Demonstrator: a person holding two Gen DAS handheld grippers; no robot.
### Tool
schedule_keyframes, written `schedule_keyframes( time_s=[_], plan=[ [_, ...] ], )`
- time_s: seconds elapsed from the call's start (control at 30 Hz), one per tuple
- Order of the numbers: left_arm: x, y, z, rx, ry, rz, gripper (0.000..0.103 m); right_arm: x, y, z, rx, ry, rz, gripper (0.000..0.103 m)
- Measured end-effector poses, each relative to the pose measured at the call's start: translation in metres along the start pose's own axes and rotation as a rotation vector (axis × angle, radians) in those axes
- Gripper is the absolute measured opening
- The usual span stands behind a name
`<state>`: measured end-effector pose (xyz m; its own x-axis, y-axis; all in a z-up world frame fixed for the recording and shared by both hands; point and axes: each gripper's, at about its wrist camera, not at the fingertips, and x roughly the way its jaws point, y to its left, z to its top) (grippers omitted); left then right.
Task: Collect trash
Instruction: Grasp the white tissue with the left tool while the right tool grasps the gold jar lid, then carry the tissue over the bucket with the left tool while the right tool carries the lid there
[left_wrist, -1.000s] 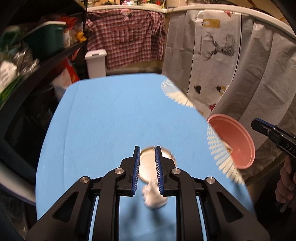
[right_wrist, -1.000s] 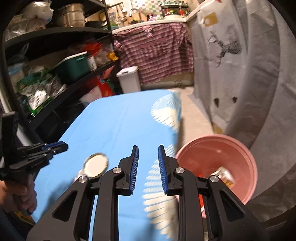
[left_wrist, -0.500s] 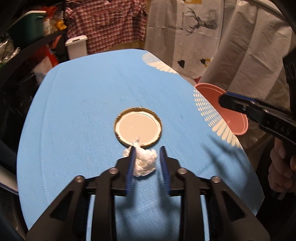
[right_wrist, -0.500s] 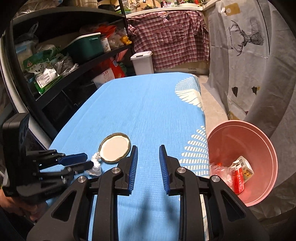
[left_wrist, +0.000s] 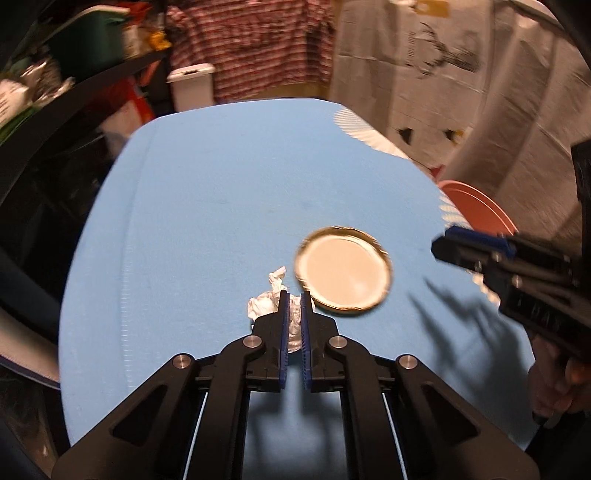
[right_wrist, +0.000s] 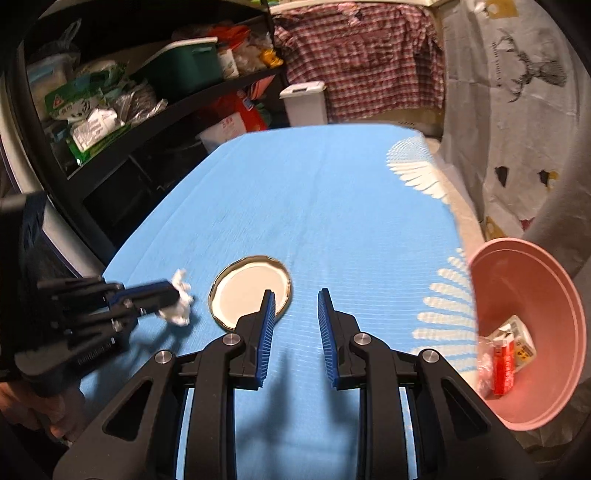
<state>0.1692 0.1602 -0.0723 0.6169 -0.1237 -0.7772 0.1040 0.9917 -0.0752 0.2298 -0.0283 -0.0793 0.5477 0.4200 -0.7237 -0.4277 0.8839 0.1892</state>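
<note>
Nearest the left wrist camera, the left gripper (left_wrist: 293, 295) is clenched on a crumpled white tissue (left_wrist: 264, 304): the blue pads pinch the wad, which bulges out to the left and above the fingertips and lies on the blue table cover (left_wrist: 221, 206). From the right wrist view the same wad (right_wrist: 179, 302) sticks out of the left gripper's (right_wrist: 168, 293) tip, low over the cloth; whether it has left the surface cannot be told.

The right gripper (right_wrist: 297, 299) hangs over the cover with its jaws apart and nothing between them. Its left fingertip overlaps the near edge of the jar lid (right_wrist: 251, 297) in the picture, but contact is not clear. The lid, gold-rimmed with a pale inside, lies flat just beside the tissue (left_wrist: 343, 273).

Farther to the right, off the table's edge, sits the pink bin (right_wrist: 554, 291). Inside it lie a red and white packet (right_wrist: 508, 360) and some clear wrapping, so part of the collecting appears done.

Beyond, the cover looks bare up to its far end, with a white lidded container (right_wrist: 304, 103) and a plaid shirt (right_wrist: 362, 62) behind.

As a judgement, two pieces remain: the tissue, gripped but not yet carried to the bin, and the lid, which seems the right gripper's next target.
</note>
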Motion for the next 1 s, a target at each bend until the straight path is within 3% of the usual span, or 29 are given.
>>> schedule_keyframes(
  time_s=[0.2, 0.47, 0.53, 0.63, 1.0],
  plan=[
    [0.005, 0.012, 0.009, -0.033, -0.002, 0.022, 0.006, 0.030, 0.003, 0.006, 0.014, 0.046, 0.010, 0.025],
    [0.010, 0.013, 0.017, -0.036, -0.010, 0.017, 0.006, 0.059, 0.010, 0.006, -0.015, 0.100, -0.048, 0.022],
    [0.010, 0.014, 0.018, -0.036, -0.010, 0.018, 0.006, 0.060, 0.011, 0.005, -0.022, 0.100, -0.059, 0.019],
    [0.010, 0.014, 0.019, -0.038, -0.010, 0.019, 0.006, 0.058, 0.012, 0.005, -0.030, 0.097, -0.061, 0.007],
    [0.001, 0.012, 0.028, -0.029, -0.052, 0.035, 0.006, 0.038, 0.005, 0.009, -0.041, 0.050, -0.075, 0.005]
  ],
)
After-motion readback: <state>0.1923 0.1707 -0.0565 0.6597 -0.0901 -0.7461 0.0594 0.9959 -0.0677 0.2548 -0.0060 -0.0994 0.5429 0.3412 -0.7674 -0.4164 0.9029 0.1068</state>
